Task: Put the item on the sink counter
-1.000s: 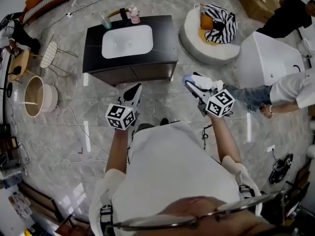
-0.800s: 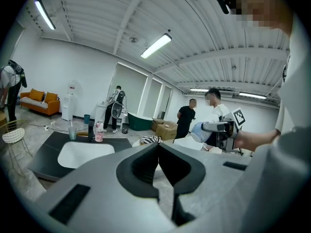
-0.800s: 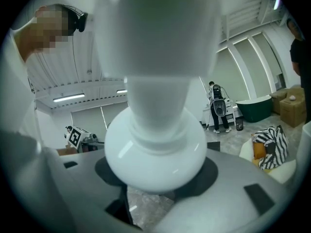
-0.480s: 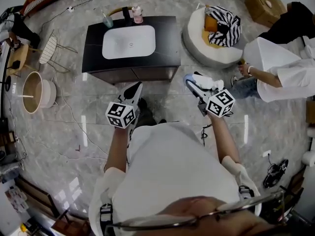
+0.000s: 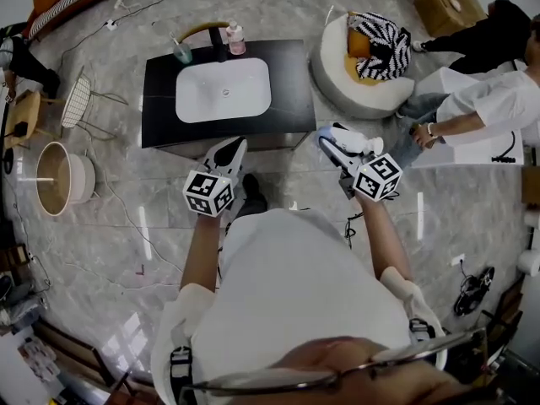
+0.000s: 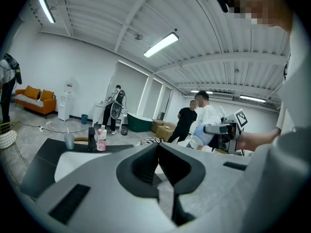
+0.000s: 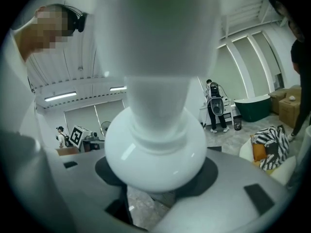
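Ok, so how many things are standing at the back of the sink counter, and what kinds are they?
Pink bottle: 1
Cup: 1
Black tap: 1
Total on the sink counter: 3

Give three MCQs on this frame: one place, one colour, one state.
1. Where is the pink bottle?
A. On the counter, behind the basin
B. On the floor
C. In the basin

2. What colour is the counter top?
A. White
B. Black
C. Wood

3. What state is the right gripper in?
A. Open, empty
B. Shut on the white item
C. Shut, empty

Answers:
1 A: it stands at the counter's back edge.
2 B: a dark slab surrounds the white basin.
3 B: its jaws clamp the item's round body.
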`<action>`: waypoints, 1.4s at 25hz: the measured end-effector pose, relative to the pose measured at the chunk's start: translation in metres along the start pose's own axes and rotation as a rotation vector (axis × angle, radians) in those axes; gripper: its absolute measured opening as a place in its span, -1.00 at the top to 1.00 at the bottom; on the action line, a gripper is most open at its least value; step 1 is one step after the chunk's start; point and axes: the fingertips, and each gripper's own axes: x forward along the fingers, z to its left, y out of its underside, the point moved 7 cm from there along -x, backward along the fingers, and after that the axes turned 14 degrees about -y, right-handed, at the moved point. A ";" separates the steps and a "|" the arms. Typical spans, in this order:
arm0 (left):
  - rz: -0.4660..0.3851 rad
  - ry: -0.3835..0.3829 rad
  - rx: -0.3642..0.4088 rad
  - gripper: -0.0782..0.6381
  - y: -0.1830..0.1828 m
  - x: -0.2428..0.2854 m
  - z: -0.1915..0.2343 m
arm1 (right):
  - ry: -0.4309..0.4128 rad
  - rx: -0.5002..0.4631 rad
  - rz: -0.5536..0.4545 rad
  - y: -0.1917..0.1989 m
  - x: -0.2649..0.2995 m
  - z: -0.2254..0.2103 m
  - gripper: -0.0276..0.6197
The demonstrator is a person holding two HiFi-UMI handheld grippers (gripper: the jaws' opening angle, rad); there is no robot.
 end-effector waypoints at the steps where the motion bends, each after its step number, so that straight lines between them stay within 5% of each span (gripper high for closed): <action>1: 0.004 0.009 0.002 0.77 -0.004 0.005 0.007 | 0.008 0.005 -0.004 -0.003 0.007 -0.002 0.14; 18: 0.044 0.175 0.035 0.77 -0.043 0.084 0.114 | 0.147 0.011 -0.022 -0.034 0.108 -0.034 0.14; 35: 0.052 0.086 -0.009 0.77 -0.051 0.123 0.127 | 0.095 -0.010 0.058 -0.057 0.139 -0.104 0.14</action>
